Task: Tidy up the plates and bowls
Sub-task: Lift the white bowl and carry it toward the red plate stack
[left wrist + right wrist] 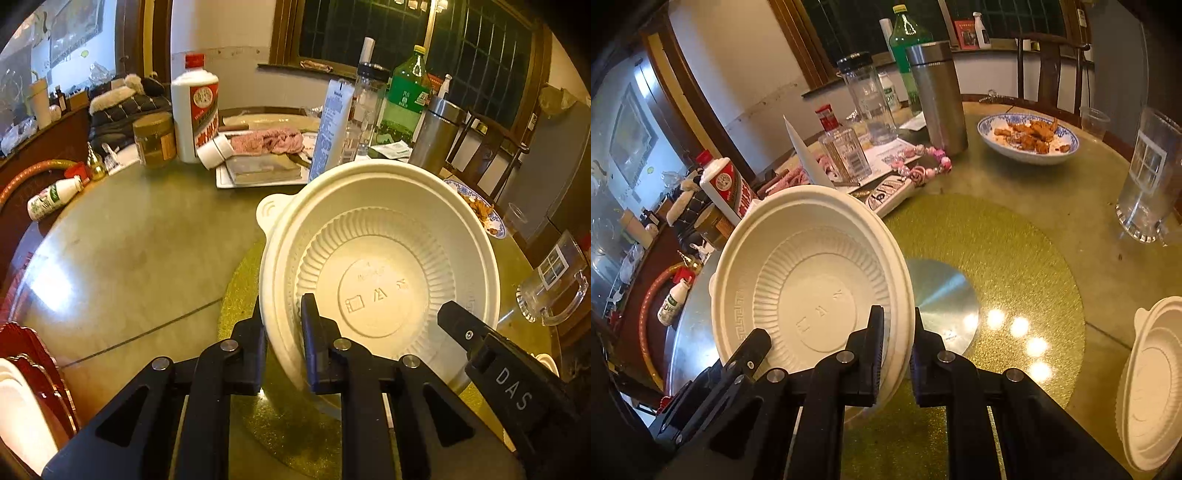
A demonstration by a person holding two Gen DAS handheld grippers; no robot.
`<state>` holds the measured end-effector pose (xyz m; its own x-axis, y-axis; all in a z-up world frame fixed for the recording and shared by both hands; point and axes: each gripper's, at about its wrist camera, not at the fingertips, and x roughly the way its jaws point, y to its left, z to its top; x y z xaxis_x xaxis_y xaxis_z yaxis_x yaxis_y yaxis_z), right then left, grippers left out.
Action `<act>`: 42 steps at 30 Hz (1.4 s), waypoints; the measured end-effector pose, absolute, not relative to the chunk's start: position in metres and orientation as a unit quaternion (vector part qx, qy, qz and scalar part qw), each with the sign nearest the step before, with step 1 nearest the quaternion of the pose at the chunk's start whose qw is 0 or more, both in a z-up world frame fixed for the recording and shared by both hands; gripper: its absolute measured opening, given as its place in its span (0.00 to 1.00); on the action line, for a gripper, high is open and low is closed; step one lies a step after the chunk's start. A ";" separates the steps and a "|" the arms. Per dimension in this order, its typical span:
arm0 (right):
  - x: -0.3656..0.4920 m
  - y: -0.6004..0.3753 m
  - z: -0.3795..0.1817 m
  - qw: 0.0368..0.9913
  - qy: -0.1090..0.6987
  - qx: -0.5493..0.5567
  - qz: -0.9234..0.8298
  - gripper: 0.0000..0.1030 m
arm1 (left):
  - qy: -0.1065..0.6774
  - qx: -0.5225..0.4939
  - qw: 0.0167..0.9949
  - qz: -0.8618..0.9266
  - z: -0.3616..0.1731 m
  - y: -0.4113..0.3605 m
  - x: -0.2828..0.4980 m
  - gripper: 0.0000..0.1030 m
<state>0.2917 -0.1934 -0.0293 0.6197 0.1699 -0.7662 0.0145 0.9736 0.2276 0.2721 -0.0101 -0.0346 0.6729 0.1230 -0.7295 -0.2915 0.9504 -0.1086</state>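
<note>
A white disposable bowl [380, 266] is held tilted above the round table, its inside facing both cameras. My left gripper [284, 325] is shut on its left rim. My right gripper [897, 339] is shut on the rim at the opposite side of the same bowl [809, 280]. The right gripper's finger [465, 332] shows in the left wrist view, and the left gripper's finger [750, 354] shows in the right wrist view. Another white bowl [1152, 384] lies at the right edge of the right wrist view. A white plate [18, 413] stands in a red rack [40, 365] at the lower left.
A blue-patterned dish of fried food [1027, 136] sits at the far right. A glass mug [1148, 177], a steel flask [938, 96], a green bottle [406, 92], a liquor bottle [195, 107] and a jar [153, 138] crowd the table's far side. A gold mat [1015, 266] covers the centre.
</note>
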 end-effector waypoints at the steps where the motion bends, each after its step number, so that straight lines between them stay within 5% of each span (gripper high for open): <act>1: 0.290 -0.192 -0.027 0.895 0.431 0.104 0.044 0.11 | 0.387 -0.108 0.908 0.116 -0.032 -0.010 0.270 0.15; 21: 0.224 -0.125 0.020 0.904 0.397 0.072 0.142 0.12 | 0.354 -0.118 0.912 0.167 0.016 0.043 0.184 0.15; 42: 0.107 -0.112 0.020 0.904 0.403 0.066 0.127 0.13 | 0.366 -0.116 0.917 0.111 0.008 0.058 0.086 0.15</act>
<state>0.1072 -0.1119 0.0196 0.6431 0.2828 -0.7116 -0.1762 0.9590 0.2219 0.0860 0.0579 0.0084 0.7070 0.1178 -0.6973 -0.2878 0.9486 -0.1315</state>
